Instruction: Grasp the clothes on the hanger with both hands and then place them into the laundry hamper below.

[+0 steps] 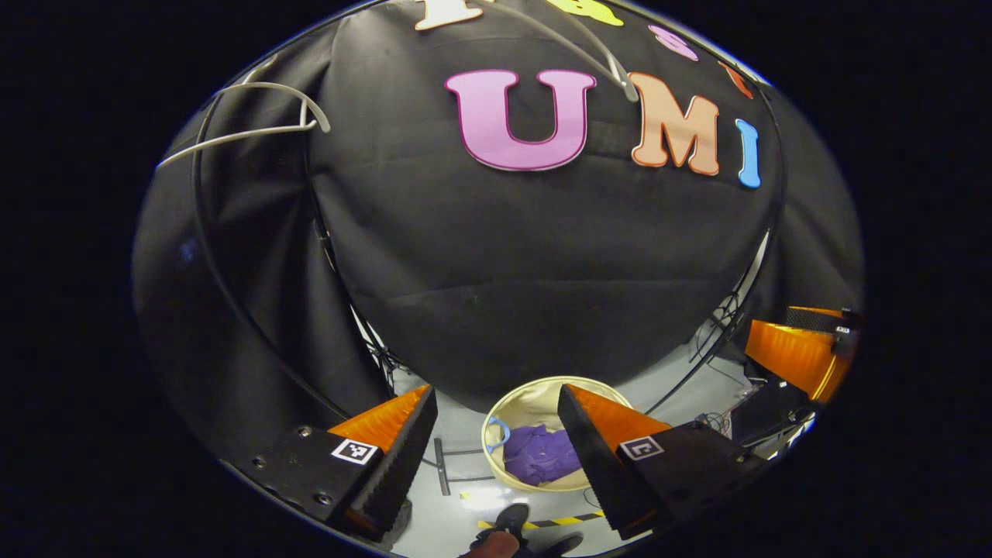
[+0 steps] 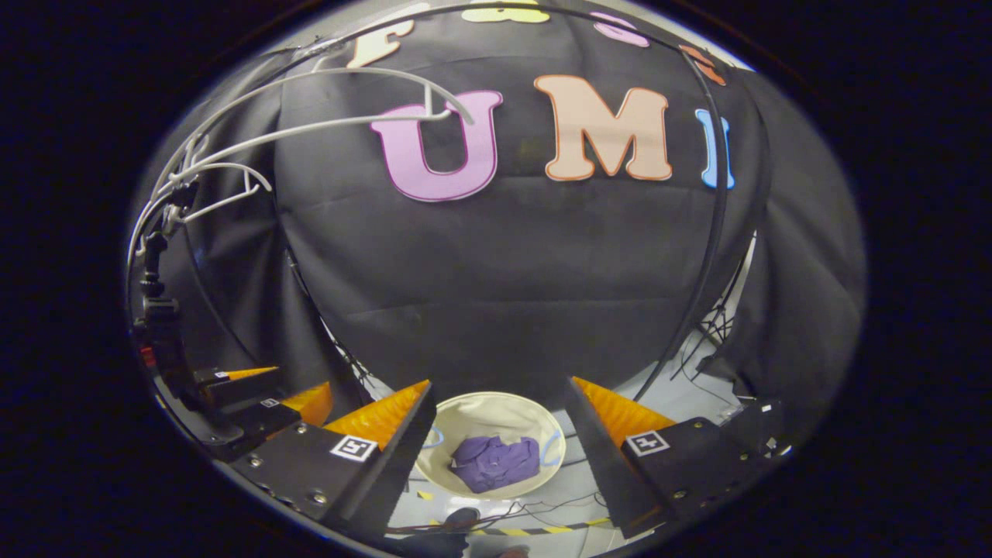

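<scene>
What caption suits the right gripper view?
Open right gripper above the hamper holding purple clothes.

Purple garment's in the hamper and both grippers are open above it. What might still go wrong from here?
1. The purple garment lies bunched inside the hamper; lowering the open left gripper or right gripper might snag and lift it out.
2. Empty white hangers hang overhead; raising an arm may knock them.
3. Cables trail across the floor by the hamper, a possible trip hazard.

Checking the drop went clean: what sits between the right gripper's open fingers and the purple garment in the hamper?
Nothing: in the right gripper view, the right gripper hangs open over the hamper, purple garment inside.
</scene>
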